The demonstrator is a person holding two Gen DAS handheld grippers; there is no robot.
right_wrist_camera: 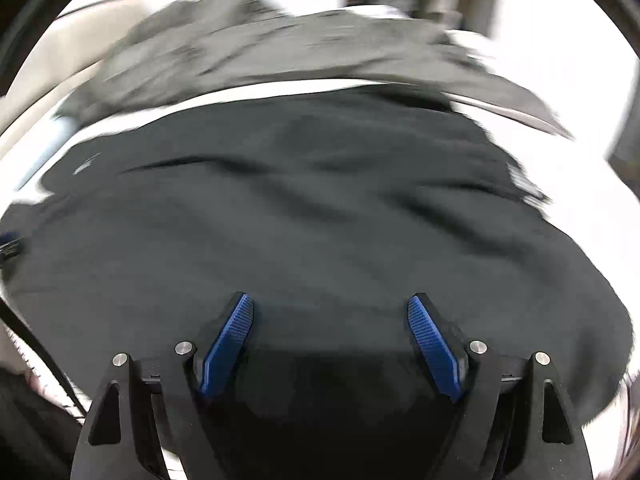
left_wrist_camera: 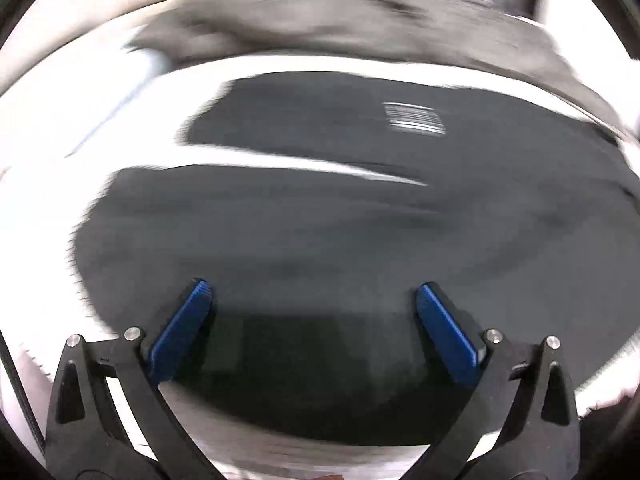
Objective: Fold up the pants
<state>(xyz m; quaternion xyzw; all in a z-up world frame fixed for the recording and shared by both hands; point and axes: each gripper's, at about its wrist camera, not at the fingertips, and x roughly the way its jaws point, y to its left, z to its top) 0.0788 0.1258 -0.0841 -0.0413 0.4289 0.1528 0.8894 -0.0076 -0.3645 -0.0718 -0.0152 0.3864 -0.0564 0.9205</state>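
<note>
With my left gripper [left_wrist_camera: 314, 312] and right gripper [right_wrist_camera: 330, 320] both spread and empty above the black pants [right_wrist_camera: 304, 216] lying on the white surface [left_wrist_camera: 44, 184], I judge this limp cloth best pinched at an edge.

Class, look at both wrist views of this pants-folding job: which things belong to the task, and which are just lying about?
Belonging to the job:
black pants, spread on the white table
left gripper, open
right gripper, open

Just lying about:
grey garment pile behind the pants
white striped label, blurred, on the black cloth
</note>
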